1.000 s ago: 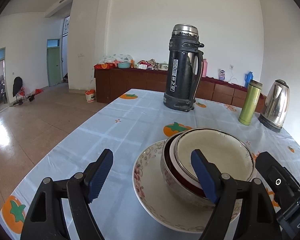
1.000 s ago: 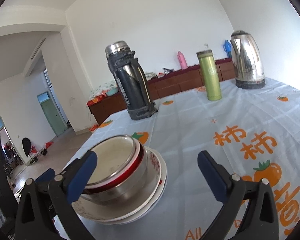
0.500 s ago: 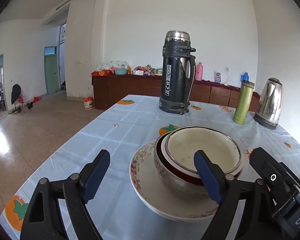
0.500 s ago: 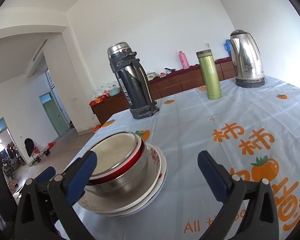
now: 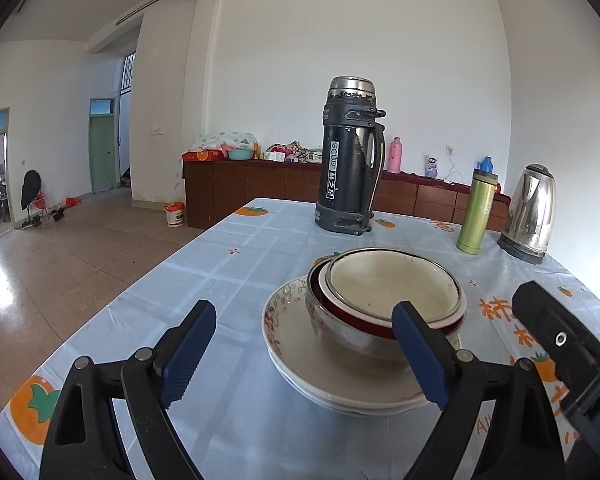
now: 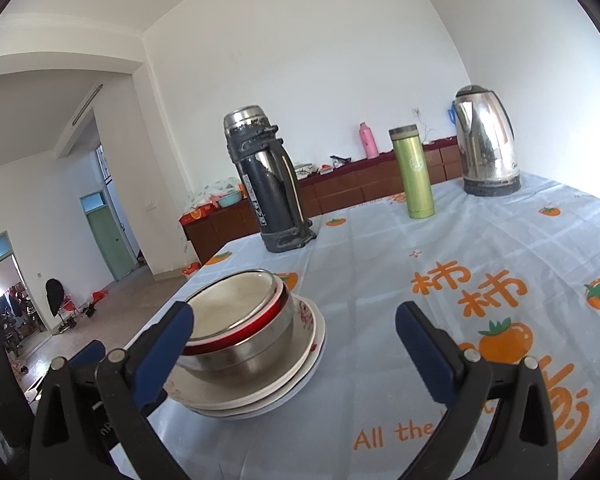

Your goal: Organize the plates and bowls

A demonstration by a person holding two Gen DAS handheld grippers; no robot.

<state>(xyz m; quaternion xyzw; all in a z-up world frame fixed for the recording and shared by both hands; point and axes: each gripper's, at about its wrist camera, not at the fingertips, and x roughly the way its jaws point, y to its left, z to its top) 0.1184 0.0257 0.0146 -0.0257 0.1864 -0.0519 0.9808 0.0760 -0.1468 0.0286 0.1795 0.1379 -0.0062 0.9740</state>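
Both tools, left tool [image 5: 304, 350] and right tool [image 6: 294, 346], hover spread apart and empty. Between them, nested bowls [image 5: 384, 300] sit on stacked plates [image 5: 300, 360] upon the bench [image 6: 460, 248]. Stacking looks complete; next, probably just withdraw without nudging it.

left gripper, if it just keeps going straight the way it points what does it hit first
Probably the stacked plates, then the steel bowl nested on them. The left gripper is open and empty, and its right finger already lines up with the bowls. Depth is unclear, so it might skim over the plate rim.
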